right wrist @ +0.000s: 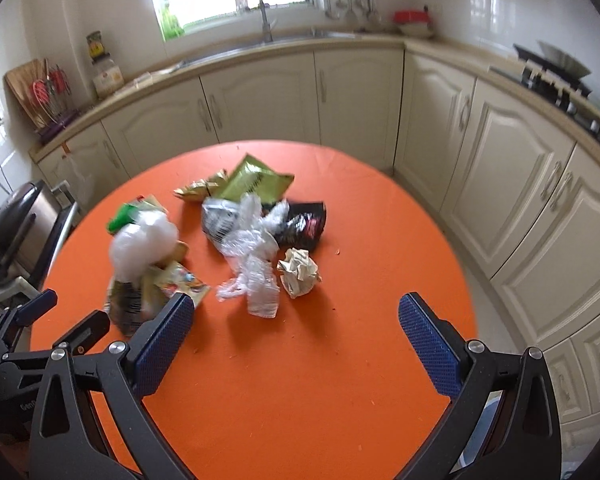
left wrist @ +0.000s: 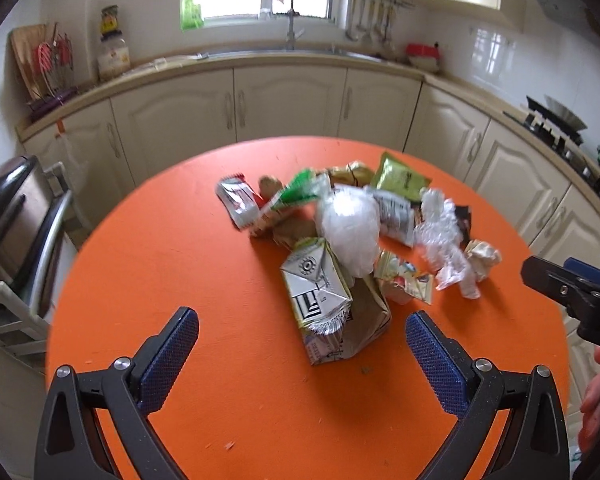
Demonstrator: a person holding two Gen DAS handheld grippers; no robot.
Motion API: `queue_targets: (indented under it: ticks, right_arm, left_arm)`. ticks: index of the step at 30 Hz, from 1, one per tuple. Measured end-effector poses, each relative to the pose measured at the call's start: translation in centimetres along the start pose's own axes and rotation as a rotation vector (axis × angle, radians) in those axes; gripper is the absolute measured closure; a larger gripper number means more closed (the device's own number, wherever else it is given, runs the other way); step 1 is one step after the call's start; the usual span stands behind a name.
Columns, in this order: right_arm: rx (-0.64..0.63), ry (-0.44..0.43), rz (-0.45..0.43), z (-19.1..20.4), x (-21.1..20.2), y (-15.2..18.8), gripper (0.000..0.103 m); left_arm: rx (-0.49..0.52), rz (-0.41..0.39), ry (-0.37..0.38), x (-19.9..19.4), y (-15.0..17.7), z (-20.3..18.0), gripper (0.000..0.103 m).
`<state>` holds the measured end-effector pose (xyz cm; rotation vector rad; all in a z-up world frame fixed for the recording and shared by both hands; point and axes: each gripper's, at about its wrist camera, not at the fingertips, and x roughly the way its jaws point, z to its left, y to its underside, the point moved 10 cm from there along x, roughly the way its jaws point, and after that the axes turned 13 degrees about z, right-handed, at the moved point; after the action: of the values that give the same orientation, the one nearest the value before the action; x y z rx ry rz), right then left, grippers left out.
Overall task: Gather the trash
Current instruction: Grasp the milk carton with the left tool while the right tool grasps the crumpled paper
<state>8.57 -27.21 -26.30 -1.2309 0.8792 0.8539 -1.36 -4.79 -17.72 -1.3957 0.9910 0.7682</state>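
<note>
A heap of trash lies on the round orange table (left wrist: pixel 204 264). It holds a flattened carton (left wrist: pixel 318 292), a white plastic bag (left wrist: pixel 352 228), a green packet (left wrist: pixel 400 178), clear crumpled plastic (left wrist: pixel 440 236) and a crumpled paper ball (left wrist: pixel 482 258). My left gripper (left wrist: pixel 300 338) is open and empty, just short of the carton. My right gripper (right wrist: pixel 296 320) is open and empty, near the paper ball (right wrist: pixel 299 267) and clear plastic (right wrist: pixel 256 276). The white bag (right wrist: pixel 144 246), green packet (right wrist: pixel 256 180) and a black wrapper (right wrist: pixel 306 226) also show there.
Cream cabinets (left wrist: pixel 288 100) and a counter with a sink (left wrist: pixel 290 50) ring the far side of the table. A stove (right wrist: pixel 556 76) is at the right. A dark bin lid (left wrist: pixel 8 200) stands left of the table. The right gripper shows at the left view's edge (left wrist: pixel 572 292).
</note>
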Motion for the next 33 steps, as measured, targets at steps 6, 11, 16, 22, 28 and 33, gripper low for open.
queue_targets:
  ticks: [6, 11, 16, 22, 28, 33]
  right_arm:
    - [0.034, -0.007, 0.024, -1.4, 2.9, -1.4, 0.004]
    - [0.037, -0.002, 0.063, -2.5, 5.1, -2.2, 0.027]
    - [-0.01, -0.045, 0.101, -1.2, 7.3, -2.3, 0.051]
    - [-0.018, -0.091, 0.088, -0.4, 6.8, -1.5, 0.077]
    - [0.004, -0.099, 0.066, -1.4, 4.6, 0.0, 0.077]
    - [0.008, -0.105, 0.061, -1.6, 3.3, 1.1, 0.077]
  left_arm:
    - [-0.004, 0.038, 0.01, 4.9, -4.8, 0.9, 0.001]
    - [-0.021, 0.048, 0.055, 7.6, -8.2, 1.4, 0.002]
    - [-0.031, 0.043, 0.124, 10.3, -12.2, 2.2, 0.013]
    - [0.014, 0.025, 0.181, 12.3, -15.8, 2.3, 0.049]
    - [0.024, 0.021, 0.192, 13.5, -18.8, 4.2, 0.06]
    - [0.043, 0.012, 0.178, 13.7, -19.7, 4.9, 0.063]
